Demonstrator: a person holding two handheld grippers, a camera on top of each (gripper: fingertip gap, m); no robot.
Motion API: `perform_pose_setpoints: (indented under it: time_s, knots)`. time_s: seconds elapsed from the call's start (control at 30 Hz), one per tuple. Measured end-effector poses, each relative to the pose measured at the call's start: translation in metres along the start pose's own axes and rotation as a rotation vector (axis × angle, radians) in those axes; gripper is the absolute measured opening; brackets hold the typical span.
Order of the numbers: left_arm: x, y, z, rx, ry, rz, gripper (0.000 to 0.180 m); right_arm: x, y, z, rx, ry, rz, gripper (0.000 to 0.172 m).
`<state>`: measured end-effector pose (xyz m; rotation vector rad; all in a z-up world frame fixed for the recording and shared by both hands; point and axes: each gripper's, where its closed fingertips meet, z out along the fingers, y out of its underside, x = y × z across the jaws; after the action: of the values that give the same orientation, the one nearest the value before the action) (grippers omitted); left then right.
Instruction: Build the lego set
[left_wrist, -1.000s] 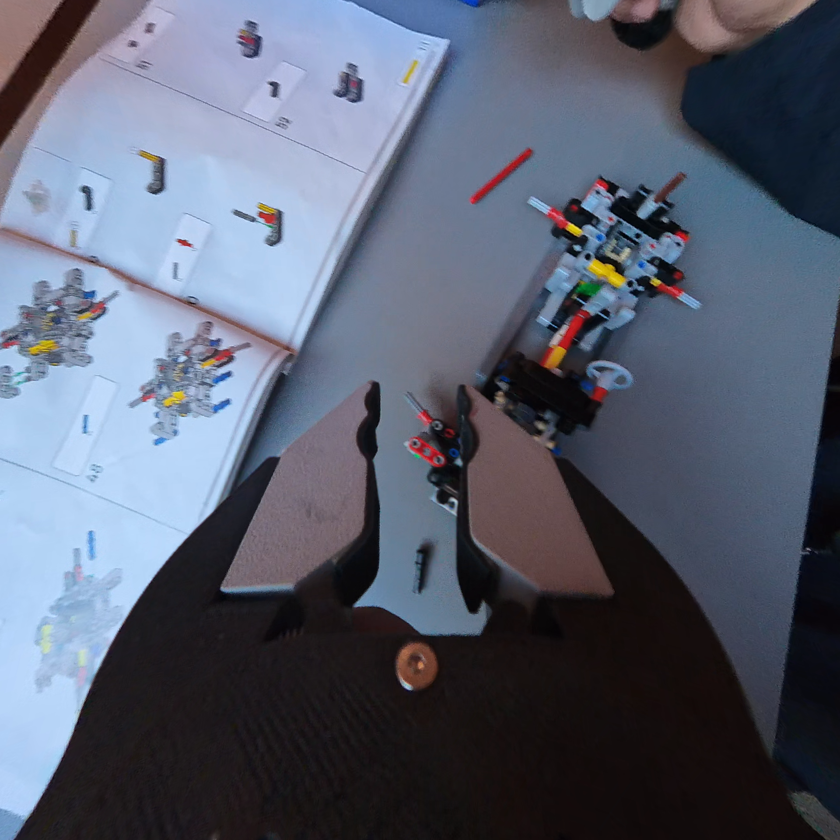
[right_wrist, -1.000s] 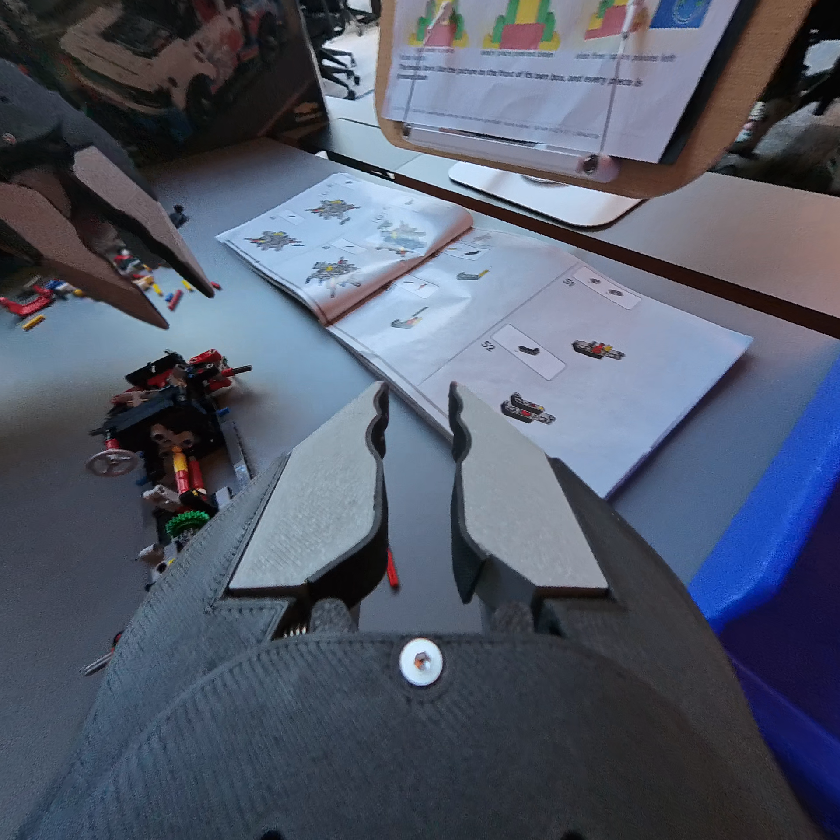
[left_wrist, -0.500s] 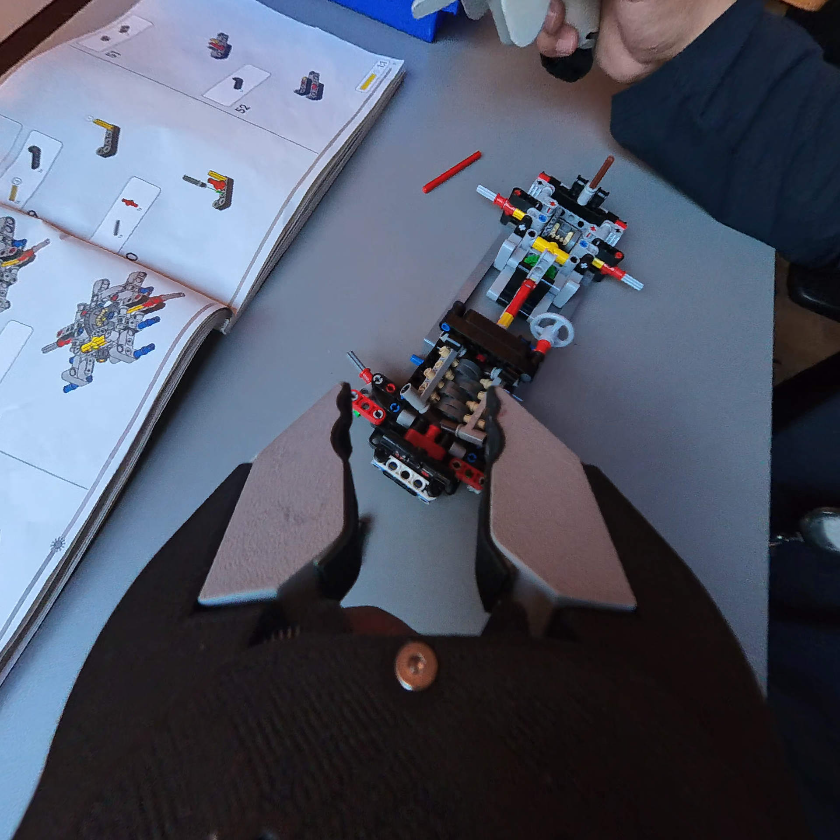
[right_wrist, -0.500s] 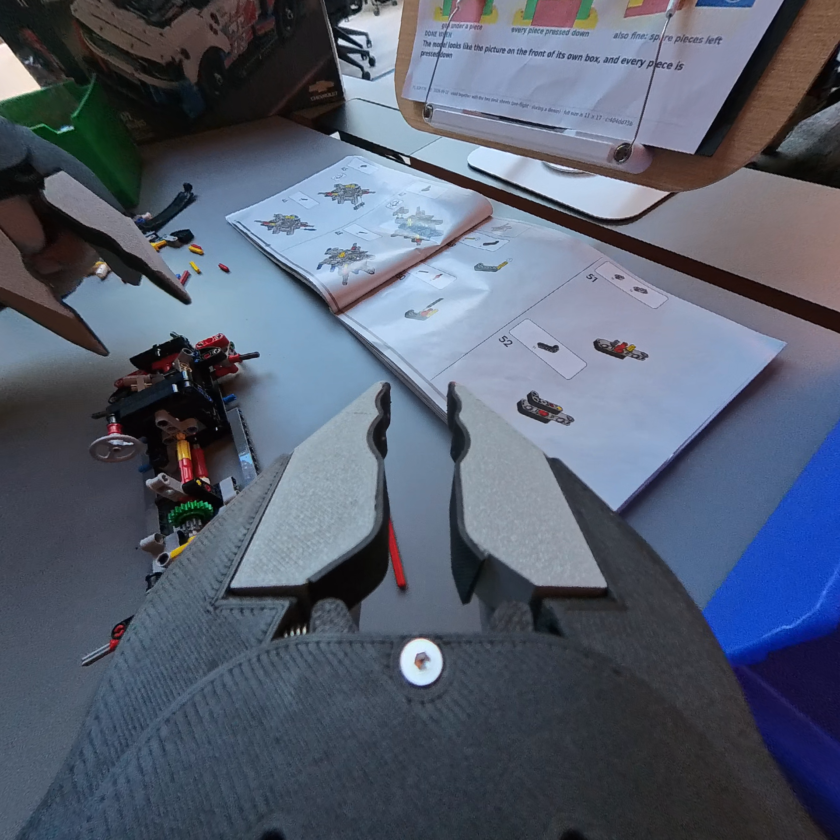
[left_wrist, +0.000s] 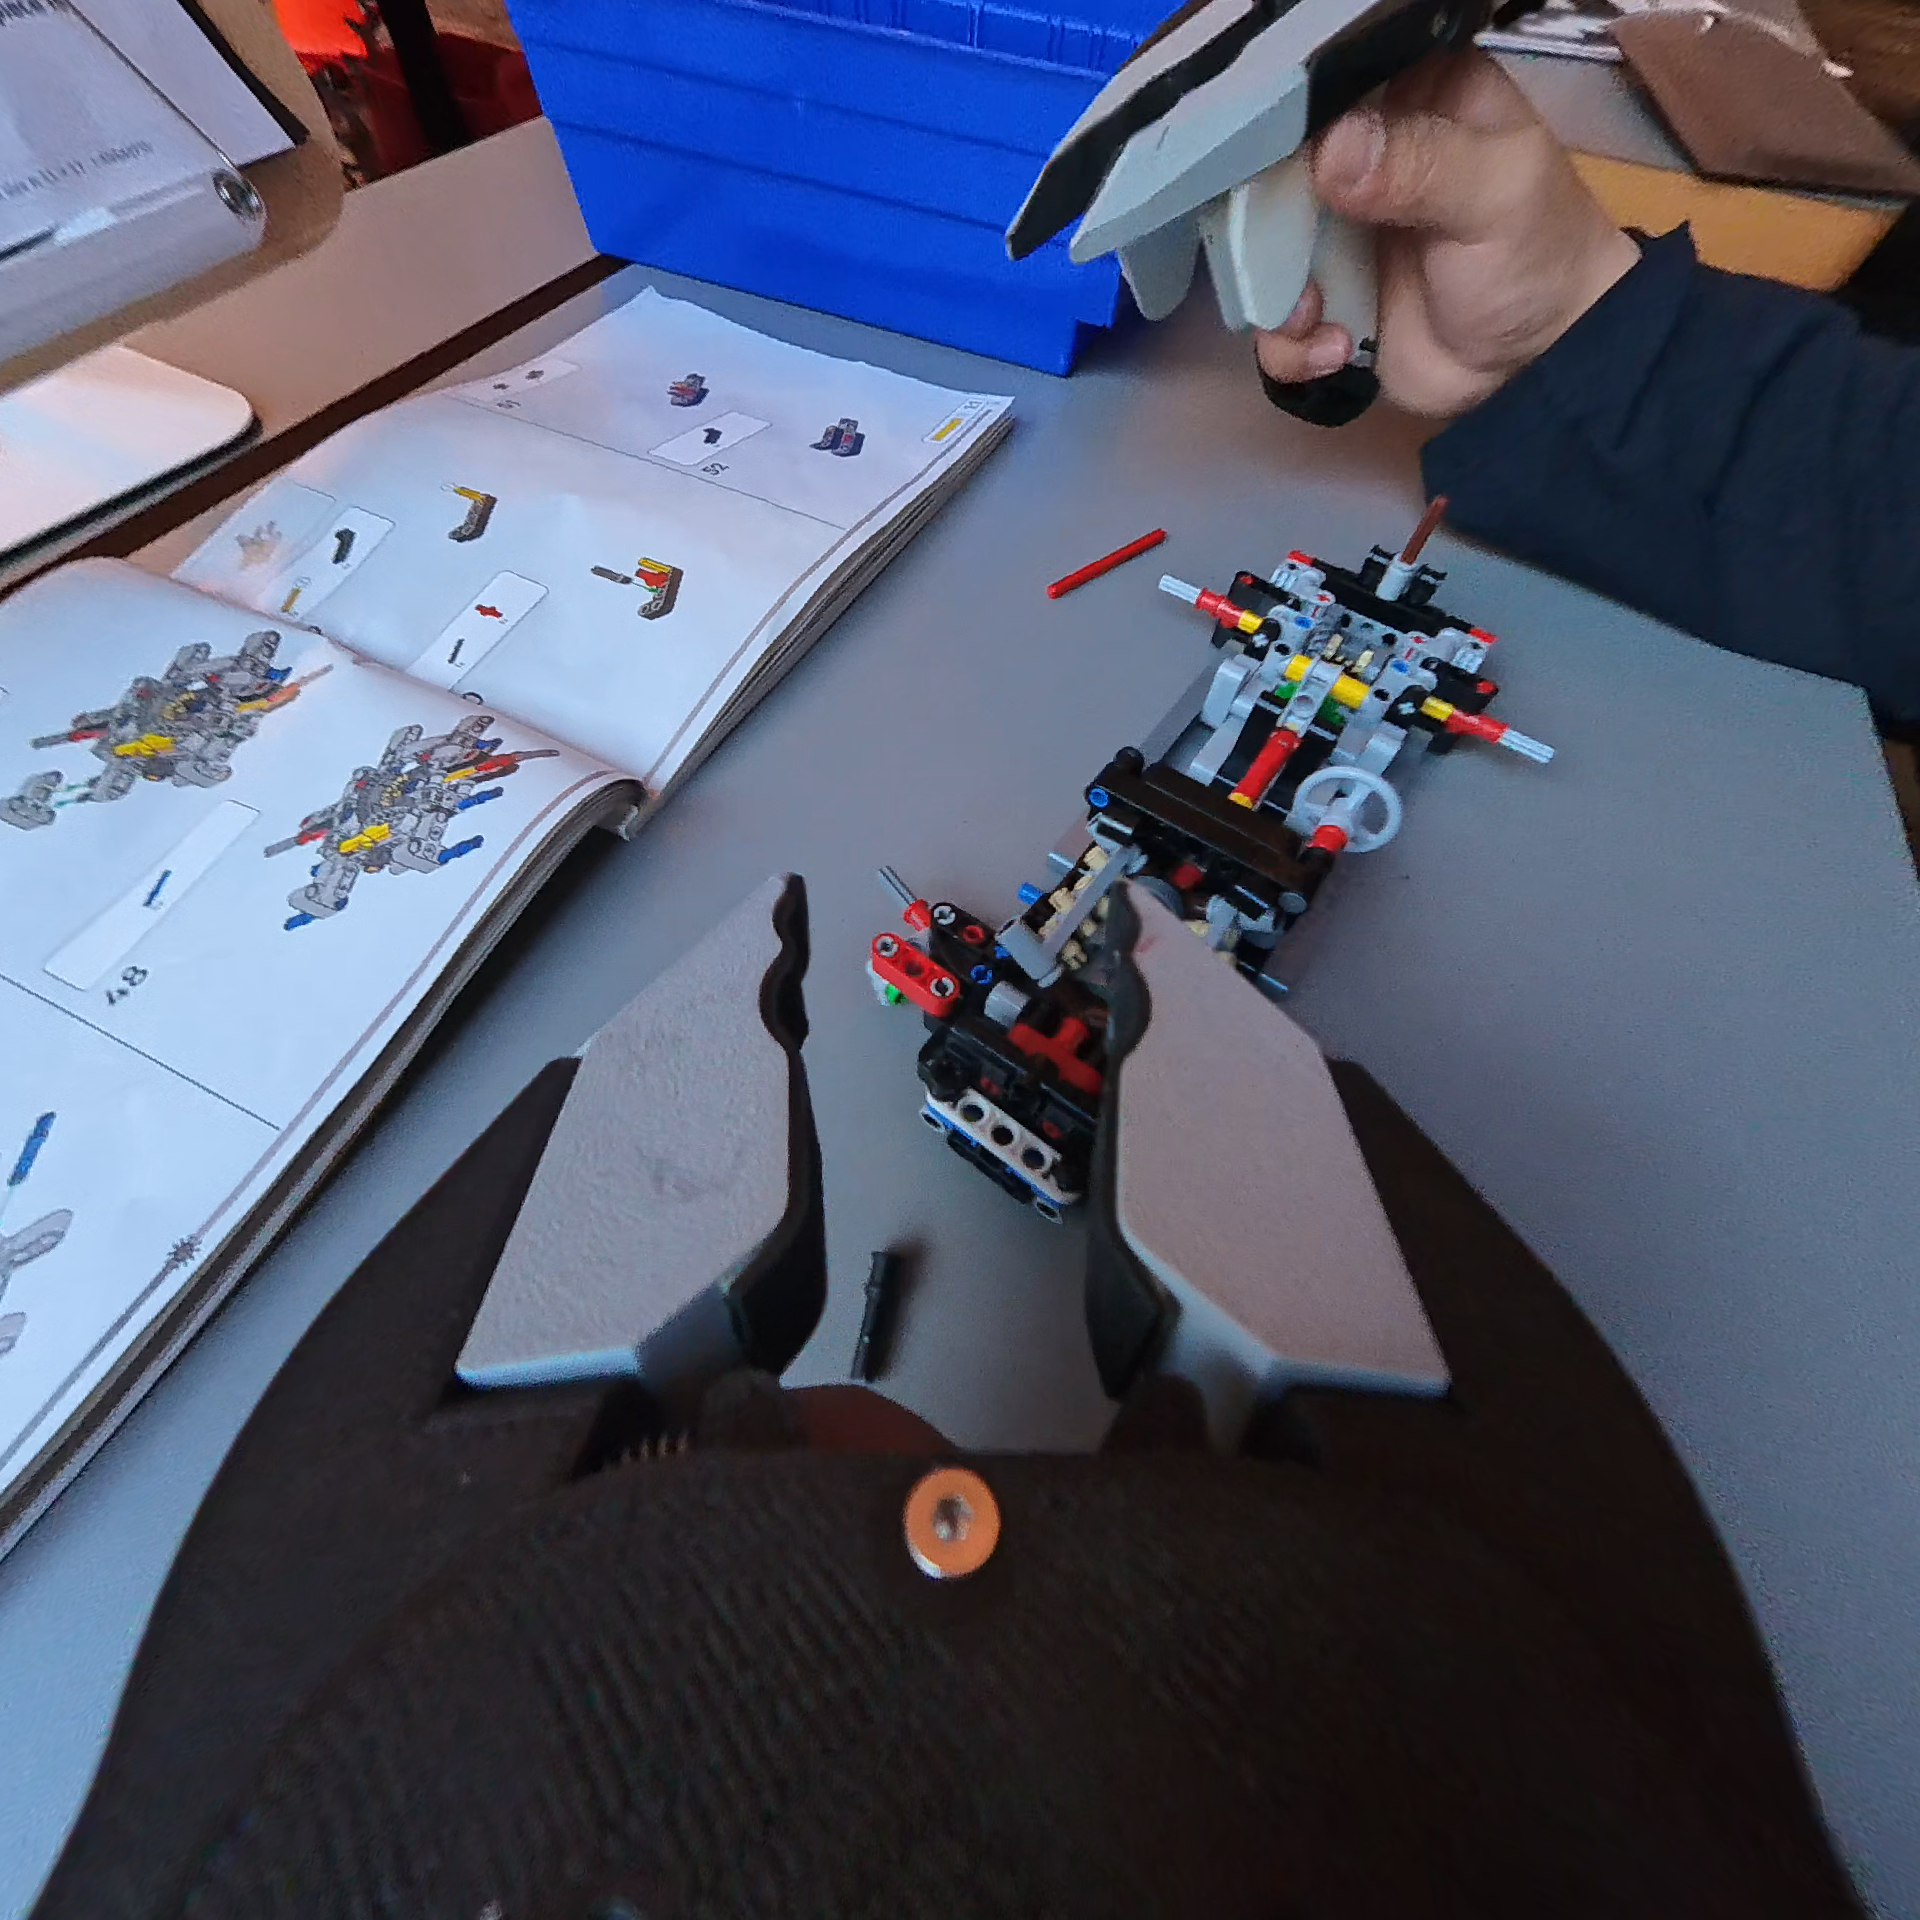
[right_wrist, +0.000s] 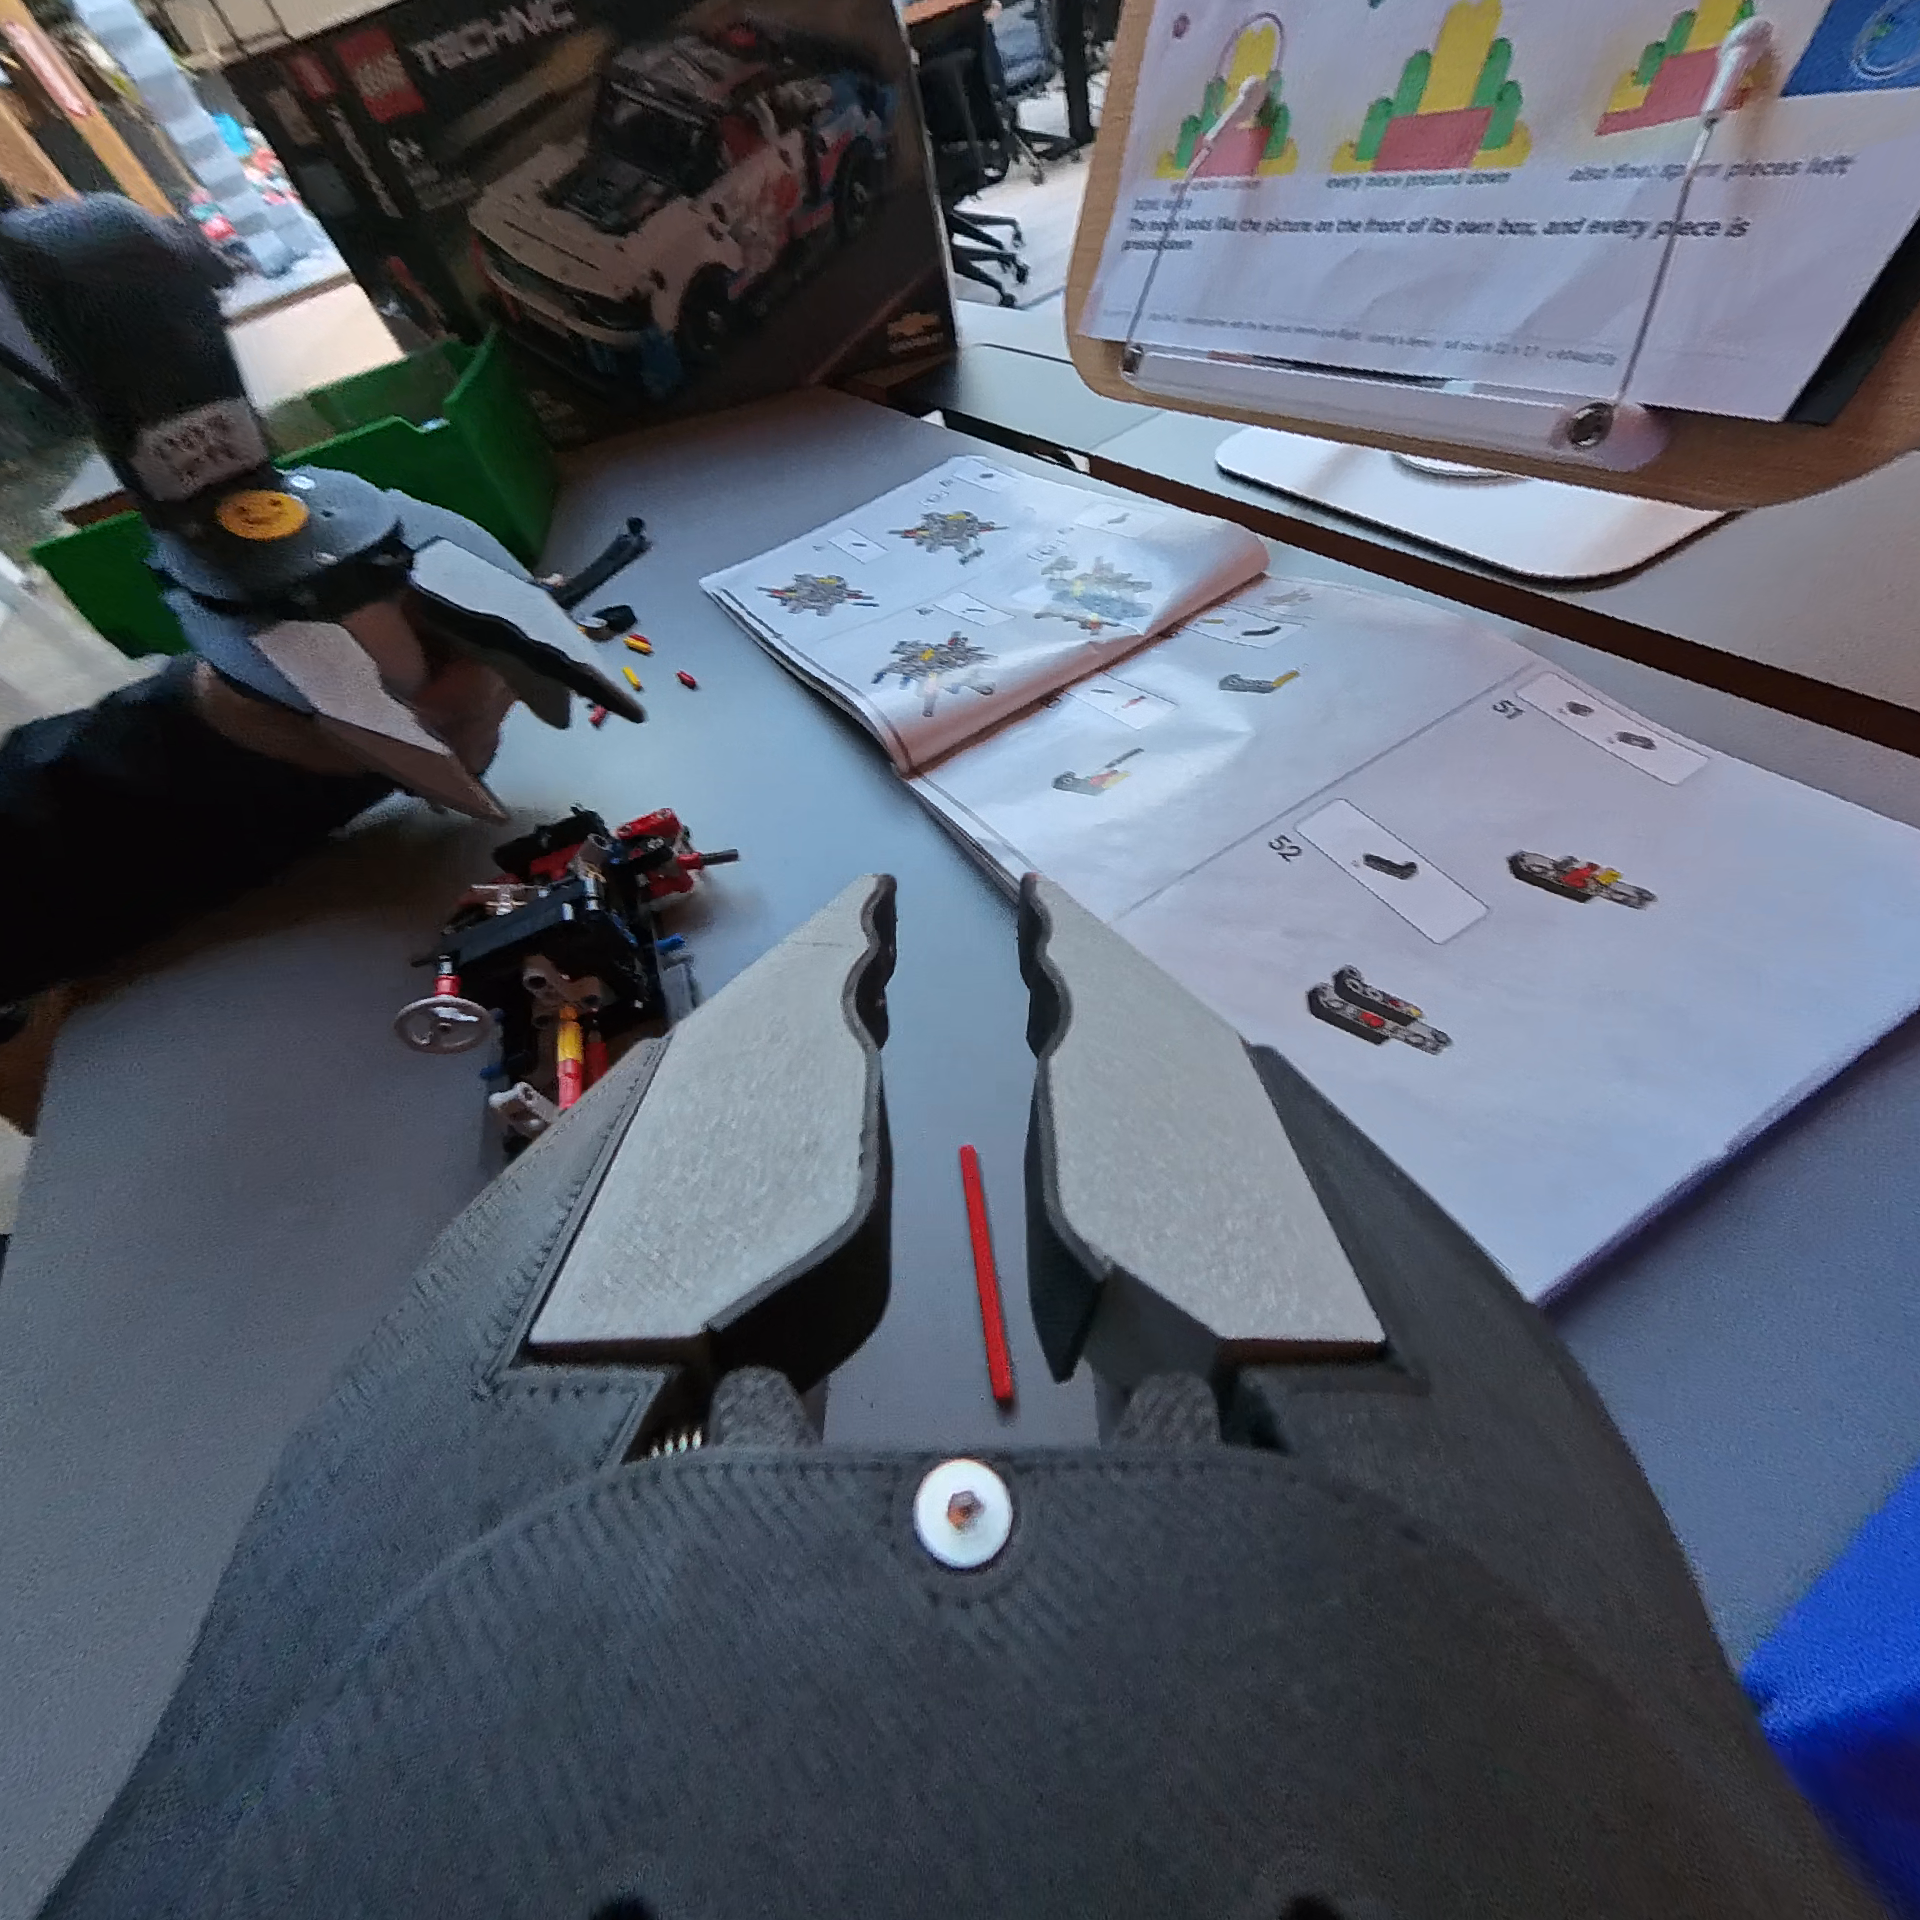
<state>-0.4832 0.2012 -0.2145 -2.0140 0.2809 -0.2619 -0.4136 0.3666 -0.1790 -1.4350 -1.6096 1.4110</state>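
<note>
Grey tabletop (left_wrist: 1558, 1143) lies under both grippers. The left gripper (left_wrist: 951, 914) is spread wide, empty, above the near end of the brick-built chassis (left_wrist: 1195, 852) — its right fingertip (left_wrist: 1127, 935) overlaps that end, contact not discernible. A black pin (left_wrist: 878, 1314) lies between the fingers. The right gripper (right_wrist: 956, 935) is narrowly parted, bare, over a red axle (right_wrist: 985, 1273) beside the open instruction booklet (right_wrist: 1351, 831) — a squarer, lower approach would probably be needed.

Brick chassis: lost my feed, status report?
Left gripper open above brick chassis, not gripping. Right gripper open, empty, red axle beneath. Black pin loose nearby.
</note>
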Motion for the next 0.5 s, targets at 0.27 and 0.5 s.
perform_pose_setpoints:
  time_s: [0.27, 0.5]
  knots:
    - [-0.003, 0.012, 0.005, -0.017, 0.037, -0.051, 0.052, -0.031, 0.002, 0.005, -0.028, -0.157, -0.043, 0.022]
    - [-0.009, 0.01, 0.005, -0.003, 0.009, -0.084, 0.051, -0.04, 0.014, 0.014, -0.088, -0.204, -0.04, 0.024]
